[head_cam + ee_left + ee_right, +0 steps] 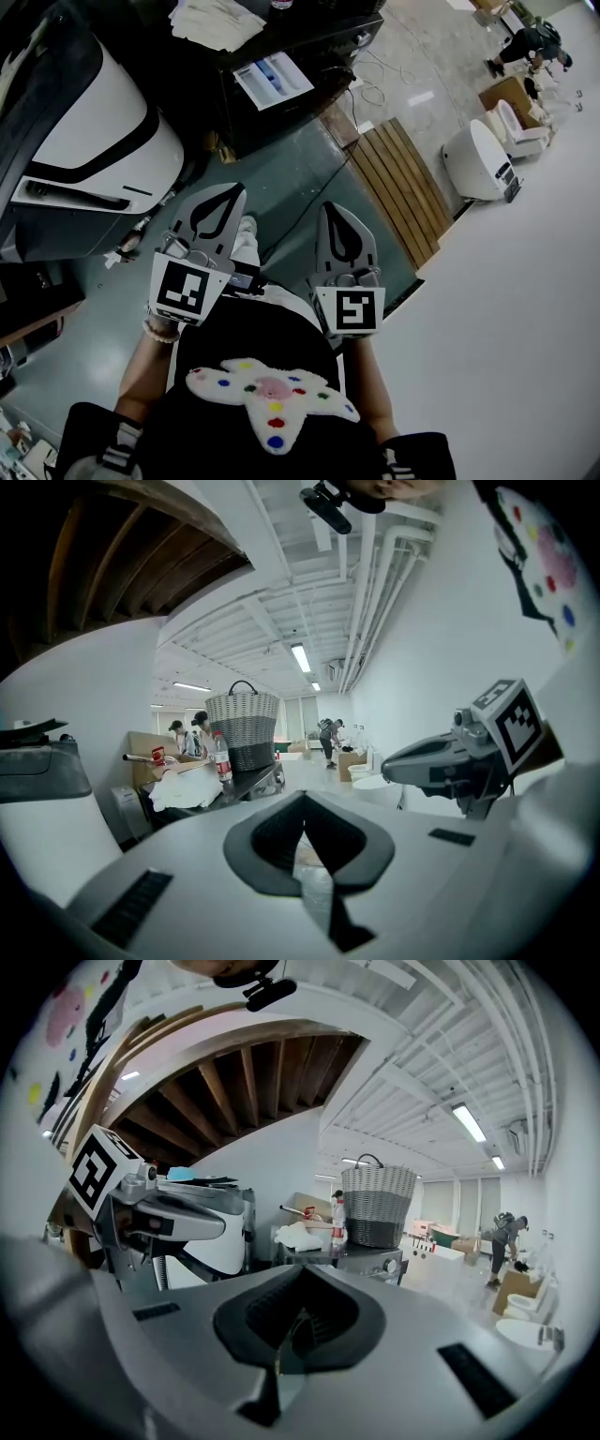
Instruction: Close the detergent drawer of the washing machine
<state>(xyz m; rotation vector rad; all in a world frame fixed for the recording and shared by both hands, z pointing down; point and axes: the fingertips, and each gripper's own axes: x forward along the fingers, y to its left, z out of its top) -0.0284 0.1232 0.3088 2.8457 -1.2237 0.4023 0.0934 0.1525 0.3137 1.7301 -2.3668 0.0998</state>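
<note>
A dark washing machine (pixel 309 56) stands ahead of me, at the top of the head view, with white cloth on its top. A white and blue tray, apparently its detergent drawer (pixel 274 77), sticks out of its front toward me. My left gripper (pixel 227 192) and right gripper (pixel 336 209) are held side by side over the green floor. Both point toward the machine and are well short of it. Each is shut with nothing between its jaws, as the left gripper view (pixel 302 801) and the right gripper view (pixel 300 1277) show. The machine (pixel 375 1262) carries a wicker basket (pixel 378 1206).
A large white and black appliance (pixel 84 131) stands at the left. A wooden slatted platform (pixel 403 187) lies at the right, with white toilets (pixel 480 159) beyond it. People (pixel 530 45) work far off at the top right. A cable (pixel 309 202) runs across the floor.
</note>
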